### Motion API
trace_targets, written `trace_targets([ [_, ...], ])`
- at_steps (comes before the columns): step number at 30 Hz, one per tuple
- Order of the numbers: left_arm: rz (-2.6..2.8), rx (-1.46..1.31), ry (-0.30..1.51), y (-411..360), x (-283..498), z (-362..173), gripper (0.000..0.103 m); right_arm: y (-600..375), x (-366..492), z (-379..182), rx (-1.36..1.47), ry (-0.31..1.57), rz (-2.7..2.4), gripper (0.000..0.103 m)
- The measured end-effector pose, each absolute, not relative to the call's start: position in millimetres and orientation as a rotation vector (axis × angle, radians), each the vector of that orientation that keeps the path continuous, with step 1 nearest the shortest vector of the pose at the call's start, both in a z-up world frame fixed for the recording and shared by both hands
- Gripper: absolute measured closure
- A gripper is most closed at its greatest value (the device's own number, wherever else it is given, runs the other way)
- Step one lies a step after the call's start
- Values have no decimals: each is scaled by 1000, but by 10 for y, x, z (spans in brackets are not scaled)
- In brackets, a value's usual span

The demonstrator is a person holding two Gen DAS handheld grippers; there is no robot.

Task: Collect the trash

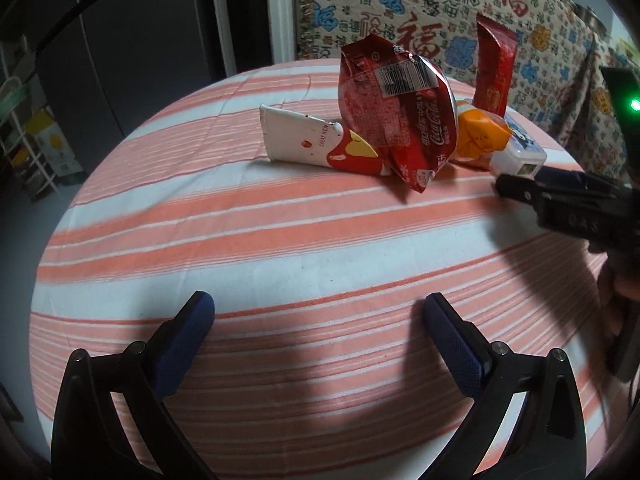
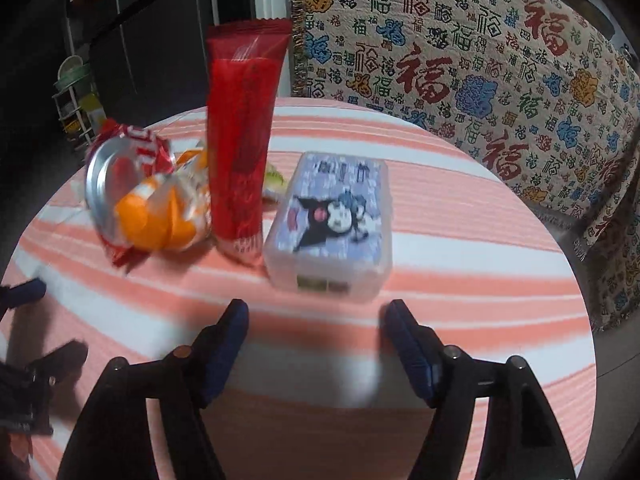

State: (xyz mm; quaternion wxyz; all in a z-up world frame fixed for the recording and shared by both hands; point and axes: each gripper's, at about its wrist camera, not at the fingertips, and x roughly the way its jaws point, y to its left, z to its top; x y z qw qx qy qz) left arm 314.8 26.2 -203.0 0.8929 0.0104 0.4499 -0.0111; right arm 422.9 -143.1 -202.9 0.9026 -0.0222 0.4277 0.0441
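A crumpled red Coca-Cola wrapper (image 1: 394, 120) stands on the striped round table (image 1: 240, 240), with a flattened white-and-red paper cup (image 1: 316, 144) to its left. Behind it are an orange wrapper (image 1: 482, 134), a tall red snack packet (image 1: 494, 68) and a small clear plastic box (image 1: 520, 156). My left gripper (image 1: 318, 312) is open and empty, well short of the pile. My right gripper (image 2: 316, 316) is open and empty, just in front of the cartoon-printed box (image 2: 332, 220). The red packet (image 2: 244, 140), orange wrapper (image 2: 164, 216) and Coca-Cola wrapper (image 2: 120, 160) lie to its left.
A patterned cloth with red and blue characters (image 2: 480, 80) covers furniture behind the table. A dark cabinet (image 1: 120, 60) and a shelf rack (image 1: 24, 140) stand at the left. The right gripper (image 1: 560, 200) shows at the right edge of the left wrist view.
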Motion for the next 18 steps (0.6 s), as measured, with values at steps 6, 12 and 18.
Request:
trace_targets([
  [6,-27,23,936,235,3116,-2031,0,-1505,4377,-2015,-7,873,47,42],
  [12,-99,-82,880,384,3111,-1889,1,-1563,4153,-2023,-37,876,62,42],
  [18,-74,-217,768,542,3324,-1466,1,-1632,4041,-2017,-33,877,65,42],
])
